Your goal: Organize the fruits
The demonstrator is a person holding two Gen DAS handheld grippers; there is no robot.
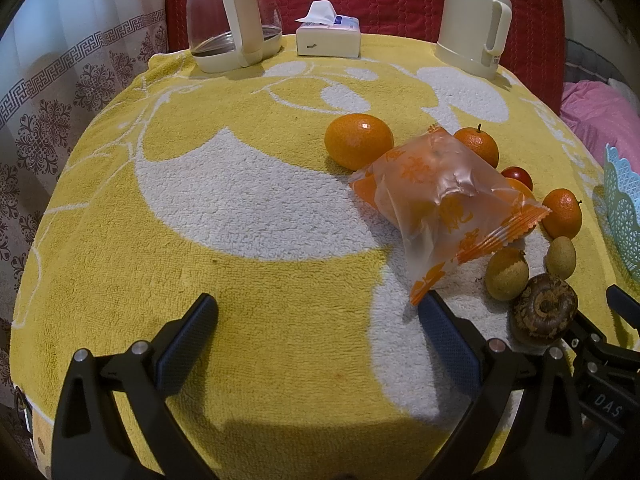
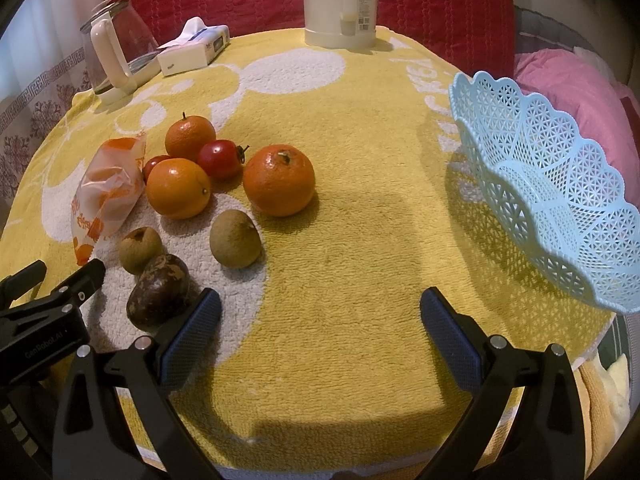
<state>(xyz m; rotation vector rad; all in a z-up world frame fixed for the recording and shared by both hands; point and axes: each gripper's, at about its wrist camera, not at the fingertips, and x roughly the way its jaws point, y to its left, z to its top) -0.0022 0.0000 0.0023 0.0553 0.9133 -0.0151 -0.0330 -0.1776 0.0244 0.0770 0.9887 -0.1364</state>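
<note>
Only the right wrist view takes in the whole blue lattice basket (image 2: 560,184), standing empty near the right edge of the yellow towel (image 2: 360,220); the left wrist view catches just a sliver of its rim (image 1: 624,216). That view in turn shows the wrapped orange packet (image 1: 444,204) in full, its long axis running from the far left down toward the left gripper (image 1: 316,344), whose jaws are spread wide with nothing between them. The right gripper (image 2: 320,336) is likewise wide and empty. The fruits cluster left of the basket: a large orange (image 2: 279,180), a second orange (image 2: 178,188), a tomato (image 2: 220,159), two longans (image 2: 236,239) and a dark brown fruit (image 2: 160,292). Bare towel lies between the large orange and the basket.
</note>
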